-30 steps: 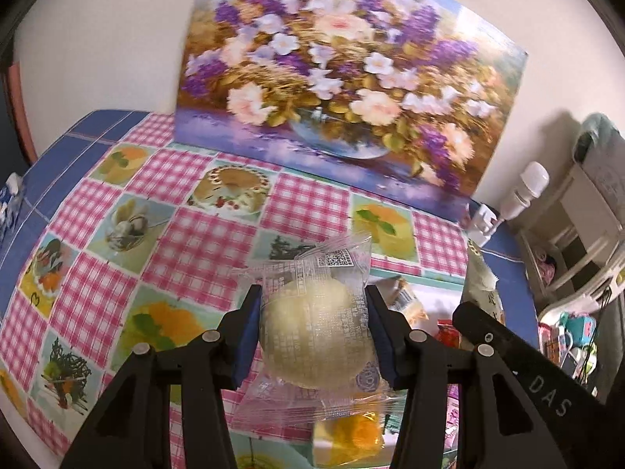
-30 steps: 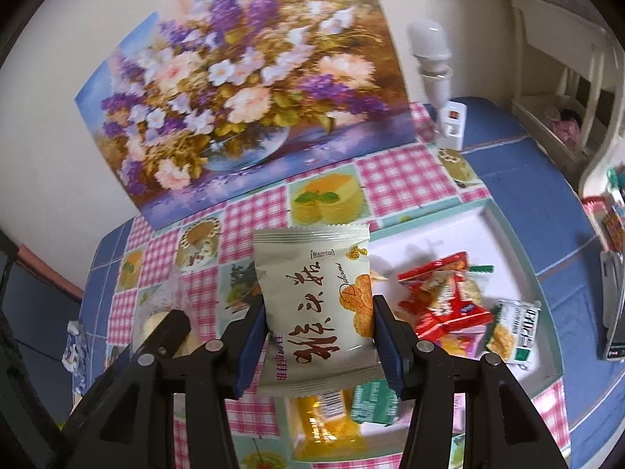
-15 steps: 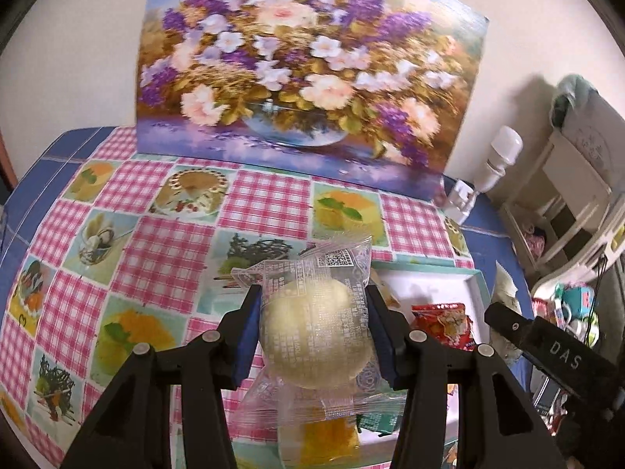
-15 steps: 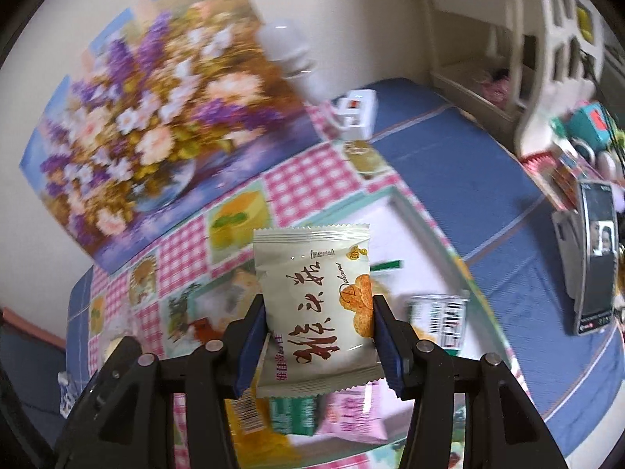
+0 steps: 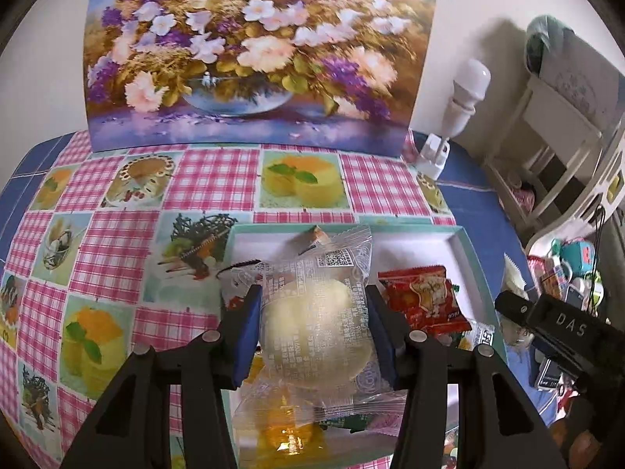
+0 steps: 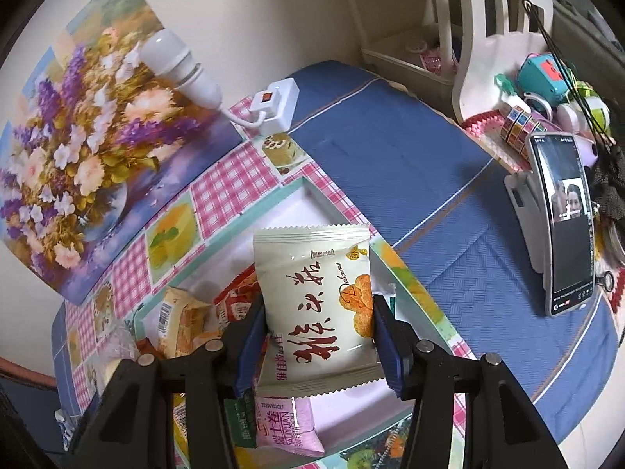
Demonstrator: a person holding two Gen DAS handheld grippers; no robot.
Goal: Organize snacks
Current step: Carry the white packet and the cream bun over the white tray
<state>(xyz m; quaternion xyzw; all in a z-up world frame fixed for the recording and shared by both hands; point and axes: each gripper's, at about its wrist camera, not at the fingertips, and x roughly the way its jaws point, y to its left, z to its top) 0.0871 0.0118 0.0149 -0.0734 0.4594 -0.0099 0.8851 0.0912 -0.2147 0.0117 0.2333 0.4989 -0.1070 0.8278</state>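
Observation:
My left gripper (image 5: pixel 312 328) is shut on a clear-wrapped pale round pastry (image 5: pixel 314 332), held above the left part of a shallow white tray with a teal rim (image 5: pixel 466 252). A red snack pack (image 5: pixel 424 299) and an orange jelly pack (image 5: pixel 283 428) lie in the tray beneath. My right gripper (image 6: pixel 318 336) is shut on a cream snack bag with red lettering (image 6: pixel 316 301), over the tray's right rim (image 6: pixel 410 285). A pink packet (image 6: pixel 287 422) and a tan packet (image 6: pixel 183 318) lie in the tray.
A flower painting (image 5: pixel 254 51) leans on the wall behind the checked tablecloth (image 5: pixel 97 234). A white lamp on a plug block (image 6: pixel 273 105) stands near the tray's far corner. A phone on a stand (image 6: pixel 562 219) and toys sit right on the blue cloth, beside a white shelf (image 5: pixel 558 148).
Both grippers have moved right while holding their snacks. The left now hangs over the tray instead of the tablecloth; the right has swung toward the tray's right edge and the blue cloth.

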